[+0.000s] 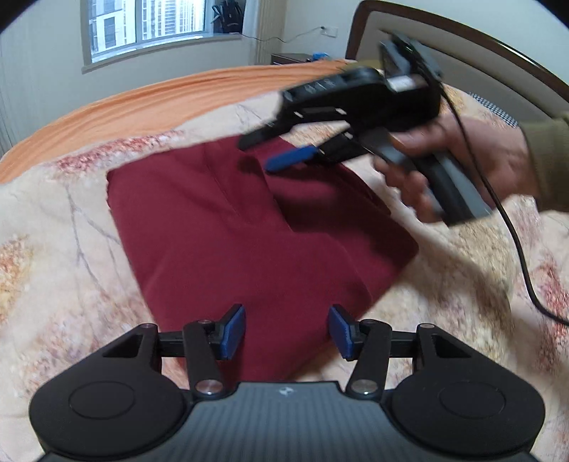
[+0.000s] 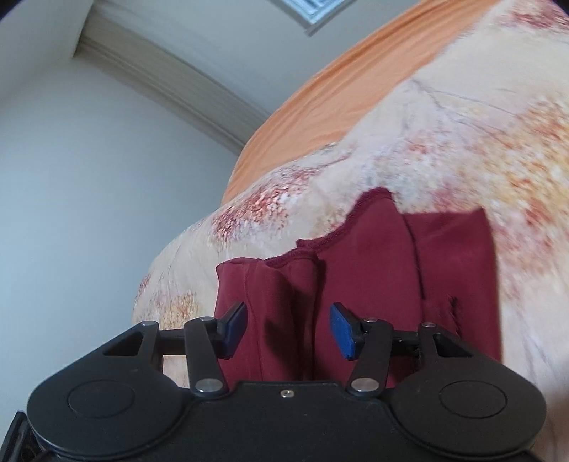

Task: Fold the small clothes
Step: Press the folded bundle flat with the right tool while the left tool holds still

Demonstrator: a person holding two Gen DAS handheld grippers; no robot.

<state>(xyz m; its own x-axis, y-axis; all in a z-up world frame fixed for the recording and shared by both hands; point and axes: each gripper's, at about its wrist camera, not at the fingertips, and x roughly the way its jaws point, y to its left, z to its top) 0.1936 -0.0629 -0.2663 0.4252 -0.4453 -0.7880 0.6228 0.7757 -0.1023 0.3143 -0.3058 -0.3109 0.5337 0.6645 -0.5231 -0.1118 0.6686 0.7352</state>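
My left gripper (image 1: 287, 330) is closest, jaws spread wide with nothing between them, hanging just over the near edge of the dark red garment (image 1: 249, 227). That garment lies folded flat on the floral quilt (image 1: 64, 256), with bare quilt on every side of it. Further in, my right gripper (image 2: 288, 332) hangs above the garment's far corner, jaws apart too and holding nothing; its own camera shows the stitched hem bunched into soft ridges right ahead. The black cable (image 1: 512, 231) trails down off my right hand (image 1: 473, 160) over the quilt. Beyond that there's an orange sheet (image 1: 149, 103), then the headboard (image 1: 462, 46) and window (image 1: 149, 25).
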